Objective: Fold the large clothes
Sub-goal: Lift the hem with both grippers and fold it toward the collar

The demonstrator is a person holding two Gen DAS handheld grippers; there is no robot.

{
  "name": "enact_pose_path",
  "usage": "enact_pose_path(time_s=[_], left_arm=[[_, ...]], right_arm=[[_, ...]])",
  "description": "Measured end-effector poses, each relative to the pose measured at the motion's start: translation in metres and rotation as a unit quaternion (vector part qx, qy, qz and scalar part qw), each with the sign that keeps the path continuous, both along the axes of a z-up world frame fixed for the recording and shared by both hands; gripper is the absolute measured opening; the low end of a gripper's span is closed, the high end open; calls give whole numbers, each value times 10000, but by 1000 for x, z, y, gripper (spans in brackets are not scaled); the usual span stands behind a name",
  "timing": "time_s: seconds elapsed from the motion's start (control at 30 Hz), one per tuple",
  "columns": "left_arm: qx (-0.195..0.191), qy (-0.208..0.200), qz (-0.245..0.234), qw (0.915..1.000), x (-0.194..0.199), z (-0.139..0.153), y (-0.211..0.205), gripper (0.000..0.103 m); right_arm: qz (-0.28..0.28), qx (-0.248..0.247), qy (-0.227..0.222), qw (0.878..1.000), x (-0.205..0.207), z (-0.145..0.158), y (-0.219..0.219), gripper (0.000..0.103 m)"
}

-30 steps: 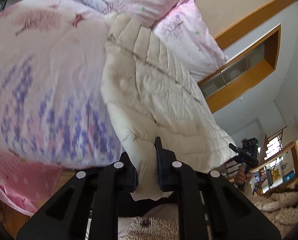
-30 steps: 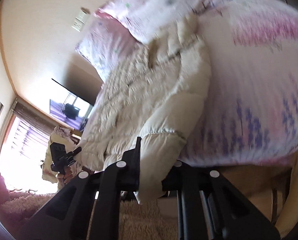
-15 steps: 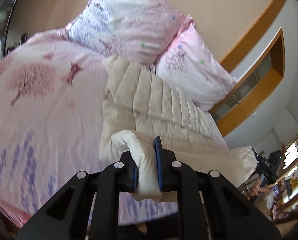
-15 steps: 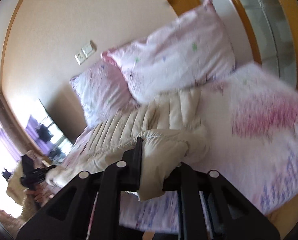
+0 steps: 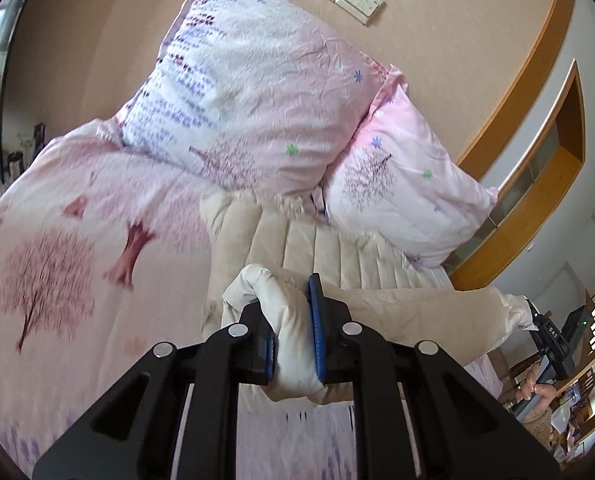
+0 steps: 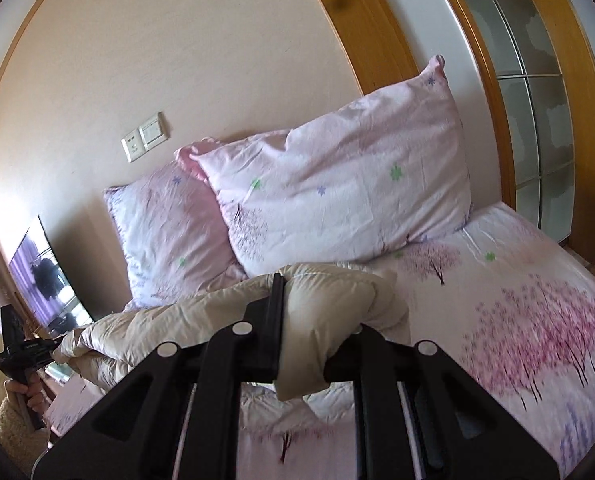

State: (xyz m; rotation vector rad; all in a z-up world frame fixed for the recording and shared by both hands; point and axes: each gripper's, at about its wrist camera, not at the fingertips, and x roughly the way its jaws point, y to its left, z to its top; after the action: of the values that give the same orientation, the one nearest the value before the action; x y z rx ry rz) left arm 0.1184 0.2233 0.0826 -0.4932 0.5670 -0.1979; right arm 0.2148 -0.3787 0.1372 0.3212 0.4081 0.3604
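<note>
Between the blue-padded jaws of the left gripper (image 5: 293, 344) sits a bunched fold of the cream quilted puffer jacket (image 5: 337, 256), pinched tight with only the cloth's thickness parting the pads. The right gripper (image 6: 303, 336) is clenched the same way on another thick fold of that jacket, its black fingers (image 6: 275, 312) pressed into the padding. The jacket's held edge hangs stretched between the two grippers above the pink tree-printed bedspread (image 5: 77, 240), while its far part lies flat on the bed, reaching up to the two pink-and-white floral pillows (image 5: 257, 92) that lean on the beige wall. The left wrist view alone shows the ribbed quilting of the flat part, and the person's right hand (image 5: 537, 390) gripping its black handle at the lower right. The right wrist view alone shows a dark screen (image 6: 45, 276) by the wall, a frosted glass panel in a wooden frame (image 6: 529, 120), and the left hand (image 6: 21, 394) in a fuzzy cream sleeve (low at the frame's left edge). Both grippers point slightly downward toward the pillows.
</note>
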Motion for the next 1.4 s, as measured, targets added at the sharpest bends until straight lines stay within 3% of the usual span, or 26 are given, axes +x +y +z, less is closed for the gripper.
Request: enact_pose_path(time_s=[0.2, 0.3, 0.47, 0.6, 0.7, 0.77, 0.83, 0.9, 1.03, 1.23, 1.4], left_arm=[[49, -145, 118, 9998, 59, 14, 8, 12], [8, -58, 185, 9998, 94, 10, 11, 12], [-389, 522, 191, 9977, 146, -25, 17, 12], [-919, 933, 274, 9910, 176, -56, 26, 12], [-1306, 1052, 283, 9854, 186, -69, 32, 12], [-1455, 1088, 286, 9829, 191, -72, 33, 16], [-1661, 1120, 254, 9794, 196, -76, 36, 23], [-1975, 1101, 229, 9738, 201, -79, 41, 41], [-2214, 1006, 314, 9695, 205, -77, 47, 50], [-2248, 724, 429, 9708, 188, -69, 64, 60], [-1730, 1047, 458, 9783, 180, -73, 64, 61]], right_arm=[[-265, -44, -209, 9994, 55, 7, 17, 13], [-392, -183, -70, 9990, 86, -1, 27, 13], [-620, -121, 994, 9930, 154, -46, 35, 13], [-752, 236, 1934, 9779, 199, -86, 31, 15], [-774, 503, 2201, 9711, 215, -100, 28, 17], [-731, 669, 2329, 9674, 224, -105, 28, 27], [-678, 874, 2407, 9643, 231, -107, 27, 59], [-589, 1211, 2409, 9612, 240, -108, 25, 71], [-508, 1554, 2304, 9593, 249, -103, 18, 73], [-657, 1051, 2086, 9701, 230, -90, 2, 73], [-703, 340, 2351, 9688, 226, -92, -1, 73]])
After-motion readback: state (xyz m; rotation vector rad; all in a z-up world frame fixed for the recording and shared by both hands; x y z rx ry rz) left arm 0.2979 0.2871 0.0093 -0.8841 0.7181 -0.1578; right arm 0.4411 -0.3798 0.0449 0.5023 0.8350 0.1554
